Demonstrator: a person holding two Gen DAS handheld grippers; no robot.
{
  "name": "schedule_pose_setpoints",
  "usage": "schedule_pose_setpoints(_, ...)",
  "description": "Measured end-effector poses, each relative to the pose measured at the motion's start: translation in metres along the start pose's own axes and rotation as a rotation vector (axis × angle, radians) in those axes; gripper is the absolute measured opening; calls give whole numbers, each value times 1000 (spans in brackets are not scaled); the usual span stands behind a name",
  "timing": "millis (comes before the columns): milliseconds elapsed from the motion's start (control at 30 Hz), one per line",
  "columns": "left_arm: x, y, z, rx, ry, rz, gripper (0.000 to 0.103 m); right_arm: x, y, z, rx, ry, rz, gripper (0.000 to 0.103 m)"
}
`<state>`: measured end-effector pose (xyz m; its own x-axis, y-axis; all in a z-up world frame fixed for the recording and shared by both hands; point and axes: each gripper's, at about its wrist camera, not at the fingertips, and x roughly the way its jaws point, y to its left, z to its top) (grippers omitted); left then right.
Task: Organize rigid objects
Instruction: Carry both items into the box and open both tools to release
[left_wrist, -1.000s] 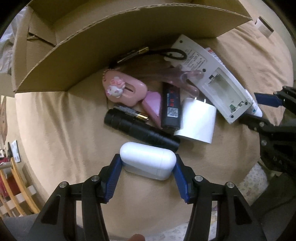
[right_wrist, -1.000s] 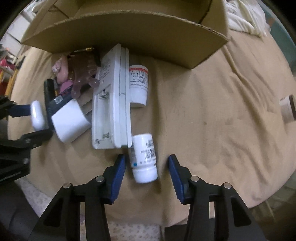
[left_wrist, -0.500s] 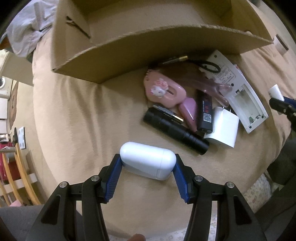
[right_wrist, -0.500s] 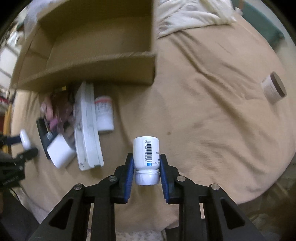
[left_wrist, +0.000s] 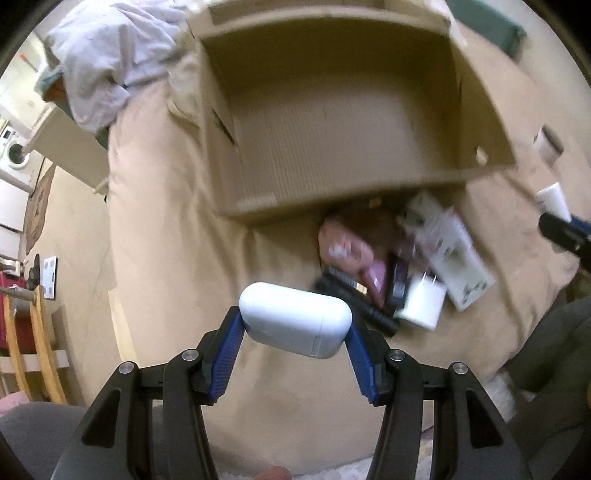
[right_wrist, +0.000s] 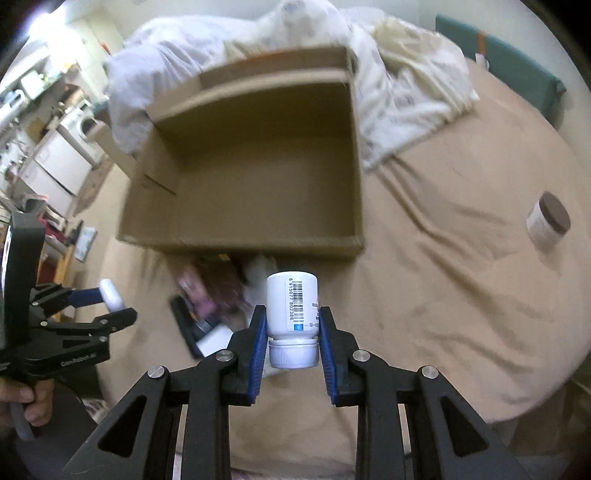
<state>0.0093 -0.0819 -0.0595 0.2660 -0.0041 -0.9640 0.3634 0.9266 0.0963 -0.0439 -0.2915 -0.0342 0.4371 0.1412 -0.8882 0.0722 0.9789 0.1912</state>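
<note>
My left gripper (left_wrist: 294, 325) is shut on a white rounded case (left_wrist: 295, 319) and holds it above the tan bedcover, short of the open cardboard box (left_wrist: 354, 122). My right gripper (right_wrist: 291, 328) is shut on a white pill bottle (right_wrist: 292, 314), cap toward me, held in front of the same box (right_wrist: 258, 177). The box's inside looks bare. The left gripper with its case (right_wrist: 110, 295) also shows at the left of the right wrist view. The right gripper's bottle (left_wrist: 552, 199) shows at the right edge of the left wrist view.
A pile lies against the box's near wall: a pink case (left_wrist: 343, 251), a black flashlight (left_wrist: 354, 302), a white charger (left_wrist: 421, 306), a white remote (left_wrist: 450, 254). A brown-lidded jar (right_wrist: 548, 221) stands on the bedcover at right. Crumpled laundry (right_wrist: 399, 74) lies behind the box.
Both grippers rose and pulled back with their objects, so the open box interior now shows. The right gripper closed on the pill bottle and lifted it off the bedcover.
</note>
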Motion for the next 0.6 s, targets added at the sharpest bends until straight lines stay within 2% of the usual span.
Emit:
schedule_pose_setpoints(200, -29, 11, 15, -41, -89, 3, 51, 3, 18, 25, -9, -55, 44, 28)
schedule_pose_setpoints(433, -29, 20, 54, -51, -103, -3, 51, 14, 31, 60, -53, -81, 41, 28)
schedule_pose_setpoints(600, -22, 17, 81, -56, -98, -4, 51, 33, 34, 81, -68, -61, 36, 28)
